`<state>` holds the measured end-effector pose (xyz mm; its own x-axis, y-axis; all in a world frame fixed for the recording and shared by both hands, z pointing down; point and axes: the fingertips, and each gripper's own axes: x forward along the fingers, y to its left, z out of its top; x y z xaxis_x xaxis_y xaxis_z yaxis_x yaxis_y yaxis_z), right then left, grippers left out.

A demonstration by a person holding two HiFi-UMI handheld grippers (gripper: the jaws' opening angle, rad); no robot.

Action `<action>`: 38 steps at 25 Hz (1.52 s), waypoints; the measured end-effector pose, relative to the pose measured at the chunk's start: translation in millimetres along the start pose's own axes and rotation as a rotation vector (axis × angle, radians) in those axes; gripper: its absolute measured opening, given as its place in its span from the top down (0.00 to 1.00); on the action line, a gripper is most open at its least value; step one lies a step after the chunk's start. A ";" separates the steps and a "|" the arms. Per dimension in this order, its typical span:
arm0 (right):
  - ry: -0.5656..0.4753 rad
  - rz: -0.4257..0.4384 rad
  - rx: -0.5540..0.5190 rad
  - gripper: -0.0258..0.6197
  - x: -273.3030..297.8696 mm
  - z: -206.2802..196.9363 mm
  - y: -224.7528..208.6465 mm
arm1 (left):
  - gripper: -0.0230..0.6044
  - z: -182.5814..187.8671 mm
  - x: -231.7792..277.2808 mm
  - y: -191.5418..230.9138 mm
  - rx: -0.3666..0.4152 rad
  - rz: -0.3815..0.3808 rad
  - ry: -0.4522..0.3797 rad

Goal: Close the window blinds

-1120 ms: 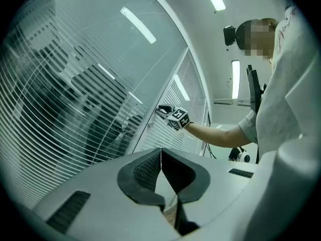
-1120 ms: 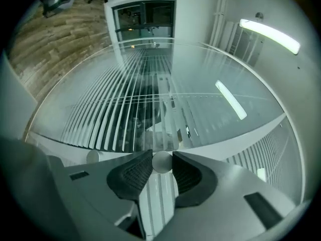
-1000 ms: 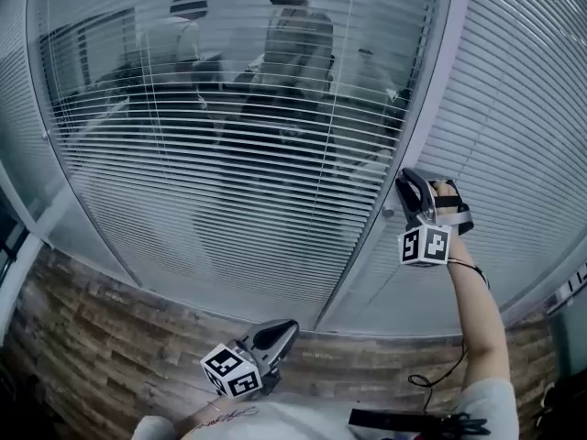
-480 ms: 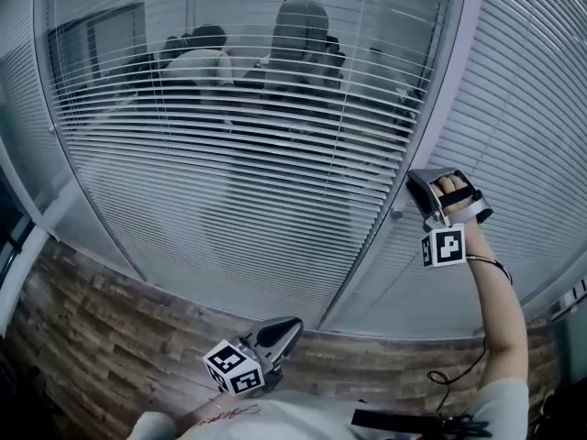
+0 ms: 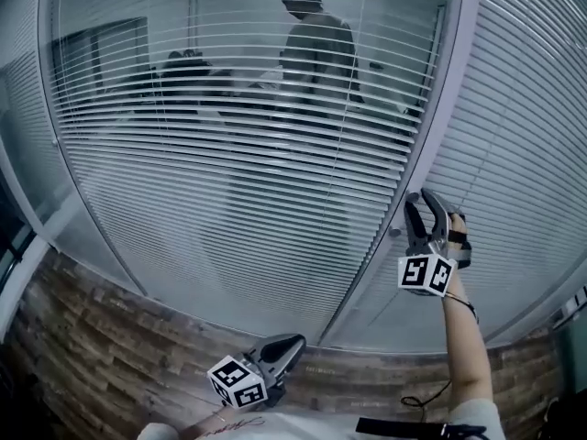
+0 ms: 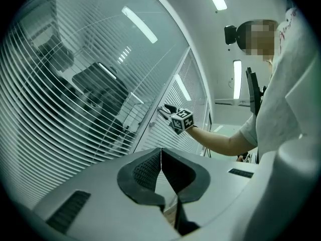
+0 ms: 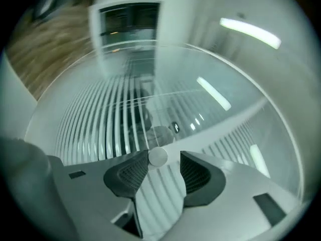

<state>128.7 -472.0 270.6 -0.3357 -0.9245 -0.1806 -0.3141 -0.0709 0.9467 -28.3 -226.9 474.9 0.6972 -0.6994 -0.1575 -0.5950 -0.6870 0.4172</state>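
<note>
Right gripper [image 5: 424,202]: jaws have just been opening, knob [image 7: 158,156] between them, ungripped.
Left gripper [image 6: 160,152]: closed, empty, well below knob.
Blinds [image 5: 229,172]: left of knob, slats gapped; likely another twist needed.

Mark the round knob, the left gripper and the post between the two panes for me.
round knob [image 7: 158,156]: right gripper view, centre of its face.
left gripper [image 5: 296,340]: head view, tips of its shut jaws.
post [image 5: 442,99]: head view, its pale front, upper half.
</note>
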 end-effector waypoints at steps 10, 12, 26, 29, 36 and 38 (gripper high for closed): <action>0.013 -0.206 1.408 0.67 11.3 4.2 -15.6 | 0.93 -1.3 7.1 4.4 -0.020 -0.023 0.014; 0.039 -0.257 1.427 0.67 12.6 3.6 -16.1 | 0.93 -1.8 6.9 3.7 -0.019 -0.026 0.015; 0.119 -0.321 1.315 0.76 22.9 -14.1 -4.7 | 0.93 4.9 0.6 6.5 -0.022 -0.009 0.032; 0.117 -0.293 1.171 0.76 17.9 -9.9 -7.6 | 0.93 3.8 -3.9 3.1 -0.019 -0.009 0.032; 0.109 -0.211 0.924 0.76 17.4 -4.0 -9.0 | 0.93 5.3 -6.8 -0.1 -0.016 -0.016 0.031; 0.110 -0.192 0.876 0.76 18.6 -4.0 -8.3 | 0.93 5.3 -5.6 -1.2 -0.018 -0.018 0.034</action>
<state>128.7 -490.1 260.4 -0.1356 -0.9599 -0.2455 -0.9348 0.0418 0.3528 -33.6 -223.3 470.6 0.7211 -0.6796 -0.1350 -0.5752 -0.6957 0.4302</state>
